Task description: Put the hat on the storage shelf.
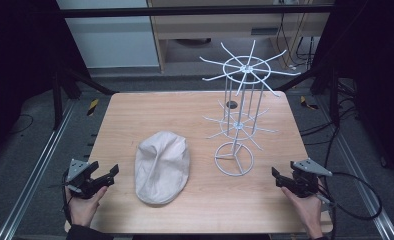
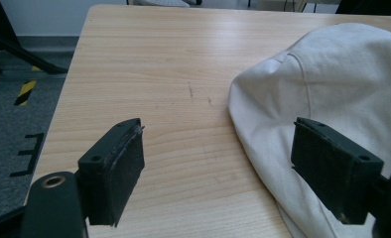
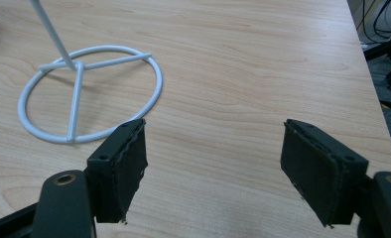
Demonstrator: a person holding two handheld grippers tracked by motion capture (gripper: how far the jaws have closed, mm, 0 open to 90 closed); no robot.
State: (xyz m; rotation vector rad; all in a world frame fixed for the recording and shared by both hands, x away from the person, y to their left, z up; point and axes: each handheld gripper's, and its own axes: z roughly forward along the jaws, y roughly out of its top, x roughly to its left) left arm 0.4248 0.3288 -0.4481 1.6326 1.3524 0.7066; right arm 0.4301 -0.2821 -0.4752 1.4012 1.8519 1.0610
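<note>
In the left gripper view the cap (image 2: 332, 84) runs off the frame at three o'clock and its near edge is hidden behind one jaw; in the right gripper view the white wire rack (image 3: 92, 91) is cut off at twelve o'clock, only its ring base and a stub of pole visible.

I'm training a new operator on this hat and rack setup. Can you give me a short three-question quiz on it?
1. True or false: the left claw is shut on the cap.
2. What stands between the cap and the right claw?
A. a bowl
B. a white wire rack
C. a box
3. What does the cap lie on?

Key: 1 false, both claws are open and empty. 2 B. 3 The wooden table.
</note>
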